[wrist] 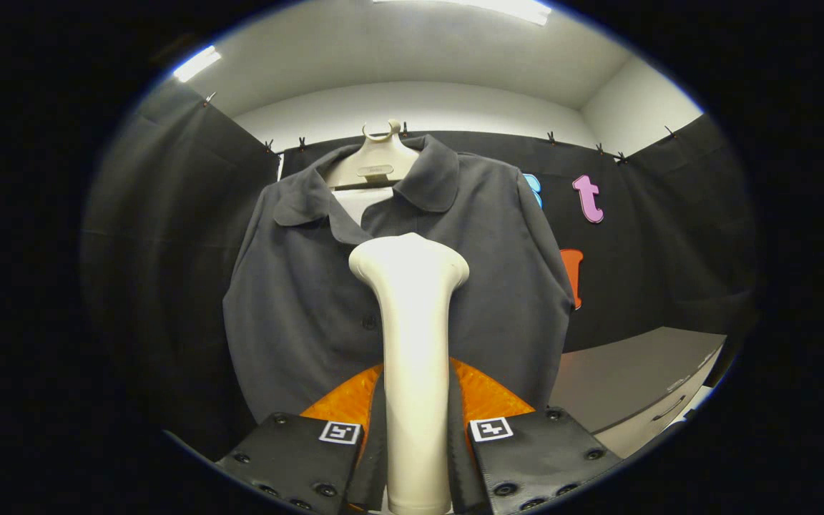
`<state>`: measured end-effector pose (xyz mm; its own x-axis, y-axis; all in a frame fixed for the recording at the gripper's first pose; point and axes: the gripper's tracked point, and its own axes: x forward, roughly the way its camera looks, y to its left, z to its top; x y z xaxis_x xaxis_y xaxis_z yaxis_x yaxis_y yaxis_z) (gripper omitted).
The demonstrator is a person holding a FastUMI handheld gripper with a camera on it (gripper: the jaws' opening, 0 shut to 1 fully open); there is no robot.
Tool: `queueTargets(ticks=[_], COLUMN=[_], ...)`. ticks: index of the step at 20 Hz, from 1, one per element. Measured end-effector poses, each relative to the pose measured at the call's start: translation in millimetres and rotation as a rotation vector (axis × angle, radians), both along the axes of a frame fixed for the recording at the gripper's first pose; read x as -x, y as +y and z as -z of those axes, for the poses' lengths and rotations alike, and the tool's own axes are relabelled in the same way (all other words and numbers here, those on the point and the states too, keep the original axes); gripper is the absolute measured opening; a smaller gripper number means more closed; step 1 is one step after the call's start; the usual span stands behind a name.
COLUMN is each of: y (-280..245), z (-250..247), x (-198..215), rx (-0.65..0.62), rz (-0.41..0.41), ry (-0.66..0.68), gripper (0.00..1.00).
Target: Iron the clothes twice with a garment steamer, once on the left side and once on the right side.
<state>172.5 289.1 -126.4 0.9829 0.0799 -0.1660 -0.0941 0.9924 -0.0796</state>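
Gripper view shows, farthest to the left, the booth's black cloth wall [169, 236] hanging in folds and clipped along its top edge, with a ceiling light [196, 63] above it. Next comes the dark grey shirt [297, 300], collared and buttoned down the front, hanging on a pale hanger [373, 161] whose hook reaches up over the top of the cloth; the shirt's left half lies open to the camera and looks fairly smooth. In the middle the gripper [415, 458] holds the cream garment steamer [412, 343] by its handle, both fingers pressing on it from either side, so the tongs are closed narrow around the handle. The steamer stands upright between the fingers and its broad head sits in front of the shirt's chest, just below the collar opening, near the button line; whether the head touches the fabric cannot be told. Orange parts of the gripper body show behind the handle on both sides. To the right of the shirt the cloth wall goes on, and lower down stands a grey cabinet [634, 386] with drawer fronts, well apart from the shirt.
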Motion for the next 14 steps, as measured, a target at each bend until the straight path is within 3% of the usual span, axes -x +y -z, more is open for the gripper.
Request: queueTargets(ticks=[14], y=[-22.5], z=[62.9], x=[27.3], rx=[0.024], rz=[0.035], ry=[0.102], gripper=[0.42])
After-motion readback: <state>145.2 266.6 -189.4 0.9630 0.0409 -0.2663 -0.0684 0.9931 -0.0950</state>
